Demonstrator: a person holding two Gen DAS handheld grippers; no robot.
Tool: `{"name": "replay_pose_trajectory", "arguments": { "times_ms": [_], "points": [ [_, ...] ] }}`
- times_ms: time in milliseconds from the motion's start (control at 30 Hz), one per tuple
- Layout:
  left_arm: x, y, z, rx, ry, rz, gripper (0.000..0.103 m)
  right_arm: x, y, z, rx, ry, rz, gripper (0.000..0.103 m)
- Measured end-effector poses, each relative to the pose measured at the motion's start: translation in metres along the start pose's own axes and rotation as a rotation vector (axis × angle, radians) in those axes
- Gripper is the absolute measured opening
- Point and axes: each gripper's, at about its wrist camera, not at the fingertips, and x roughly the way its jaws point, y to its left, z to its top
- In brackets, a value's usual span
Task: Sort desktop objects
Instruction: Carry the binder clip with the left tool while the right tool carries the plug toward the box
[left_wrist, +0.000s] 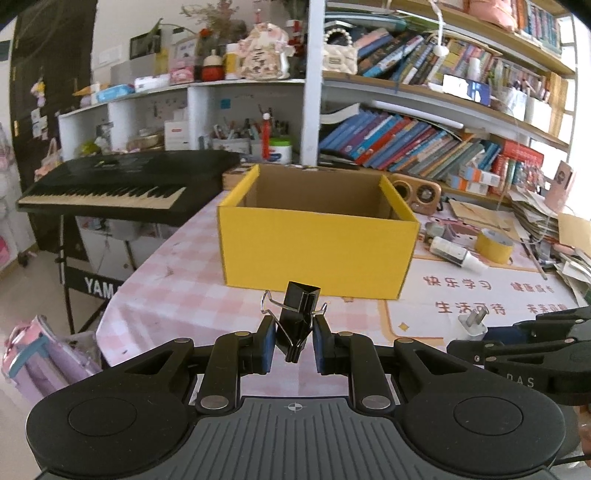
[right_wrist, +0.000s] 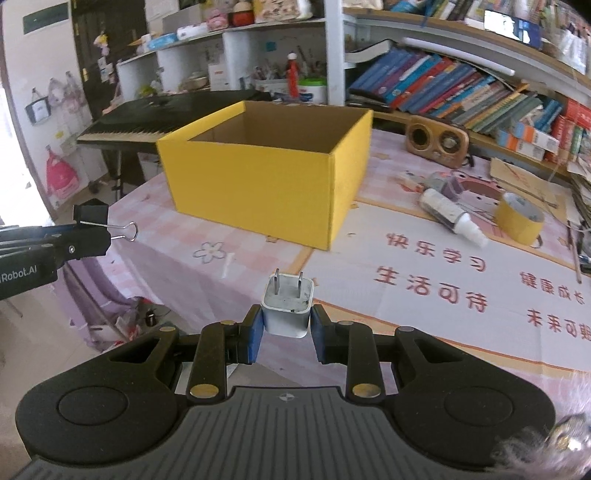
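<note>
- Binder clip (left_wrist: 297, 314), black with wire handles, clamped between the blue pads of the left gripper (left_wrist: 294, 341); it is held off the table, nearest the left wrist camera, its folded body pointing toward the box.
- Charger plug (right_wrist: 287, 308), white with two flat prongs pointing up and forward, pinched at its sides by the right gripper (right_wrist: 286, 334); it too is clear of the table.
- Each gripper appears at the edge of the other's view: the two are side by side, apart, both before the box.
- Table (right_wrist: 424, 332), covered by a pink checked cloth and a mat printed with red characters.
- Yellow cardboard box (left_wrist: 317, 251), open-topped, standing on the table straight ahead of both grippers; what lies inside cannot be seen.
- Right of the box, on the table: a white bottle (right_wrist: 448, 214) lying on its side and a roll of yellow tape (right_wrist: 519, 218), near each other.
- Behind: a wooden radio (right_wrist: 436, 142), a black keyboard (left_wrist: 107, 188) to the left, and bookshelves (left_wrist: 424, 136).
</note>
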Motion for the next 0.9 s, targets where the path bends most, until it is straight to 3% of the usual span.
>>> {"name": "replay_pose_trajectory", "arguments": {
  "times_ms": [533,900],
  "points": [
    [0.007,0.011,0.012,-0.034,-0.025,0.022,0.020,0.011,0.011,0.018,-0.063,0.009,0.039,0.026],
    [0.037,0.007,0.056,-0.035,-0.087,0.055,0.020,0.030,-0.004,0.076,-0.100,-0.062,0.090,0.026]
  ]
}}
